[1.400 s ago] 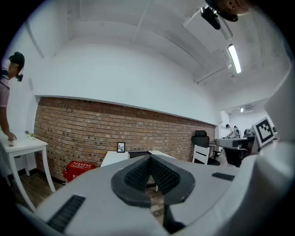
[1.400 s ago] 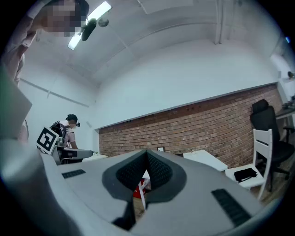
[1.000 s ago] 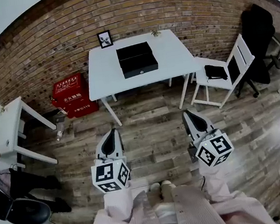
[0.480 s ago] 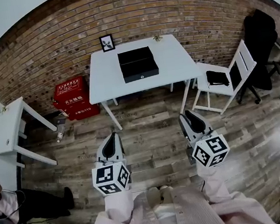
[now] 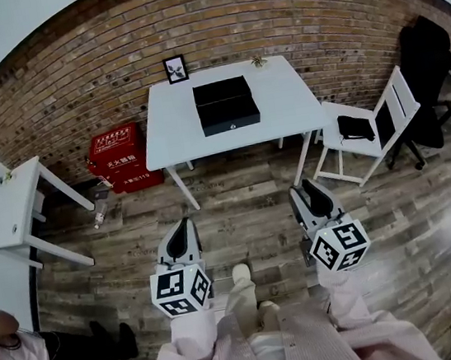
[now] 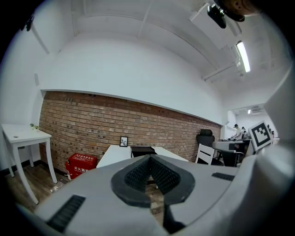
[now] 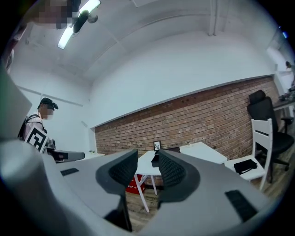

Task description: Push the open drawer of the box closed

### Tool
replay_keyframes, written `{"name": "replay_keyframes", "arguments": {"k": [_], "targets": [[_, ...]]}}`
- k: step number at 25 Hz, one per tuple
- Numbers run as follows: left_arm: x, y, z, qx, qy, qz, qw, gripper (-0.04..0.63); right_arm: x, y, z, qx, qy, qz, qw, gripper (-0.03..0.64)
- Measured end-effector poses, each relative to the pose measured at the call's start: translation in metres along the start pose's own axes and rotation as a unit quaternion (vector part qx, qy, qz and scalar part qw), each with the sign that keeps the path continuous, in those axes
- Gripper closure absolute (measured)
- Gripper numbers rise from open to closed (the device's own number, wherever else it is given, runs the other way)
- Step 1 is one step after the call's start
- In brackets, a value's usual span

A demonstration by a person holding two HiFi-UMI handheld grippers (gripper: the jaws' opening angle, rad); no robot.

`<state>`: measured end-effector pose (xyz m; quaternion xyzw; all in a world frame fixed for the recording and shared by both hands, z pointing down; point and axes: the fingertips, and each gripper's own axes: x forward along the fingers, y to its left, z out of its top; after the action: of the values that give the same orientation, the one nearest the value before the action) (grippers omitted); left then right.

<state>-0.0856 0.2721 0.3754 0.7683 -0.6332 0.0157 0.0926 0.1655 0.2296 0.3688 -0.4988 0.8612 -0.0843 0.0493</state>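
A black box (image 5: 226,102) lies on the white table (image 5: 176,124) by the brick wall, its drawer front (image 5: 230,115) facing me. Both grippers hang over the wooden floor, well short of the table. My left gripper (image 5: 184,222) is shut with nothing in it; its pads meet in the left gripper view (image 6: 148,160), with the box (image 6: 142,150) far beyond. My right gripper (image 5: 306,186) is opening. In the right gripper view a plain gap stands between its jaws (image 7: 146,160) with nothing in it, and the box (image 7: 155,160) shows through that gap.
A red case (image 5: 117,159) sits on the floor left of the table. A white side table (image 5: 8,205) stands at far left, a white folding chair (image 5: 372,125) and a black office chair (image 5: 424,55) at right. A person (image 5: 13,354) is at lower left.
The right gripper's jaws have parted and it has drifted slightly left. The person at the left edge has moved lower in the view. One of my feet has stepped forward.
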Motion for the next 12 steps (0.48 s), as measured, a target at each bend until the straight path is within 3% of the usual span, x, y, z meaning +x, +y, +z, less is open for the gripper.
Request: {"name": "replay_keyframes", "arguments": {"k": [12], "targets": [[0.081,0.037,0.003,-0.006,0.006,-0.003,1.0,0.6,0.082,-0.026,-0.008,0.008,0.009,0.001,1.0,0.479]]}}
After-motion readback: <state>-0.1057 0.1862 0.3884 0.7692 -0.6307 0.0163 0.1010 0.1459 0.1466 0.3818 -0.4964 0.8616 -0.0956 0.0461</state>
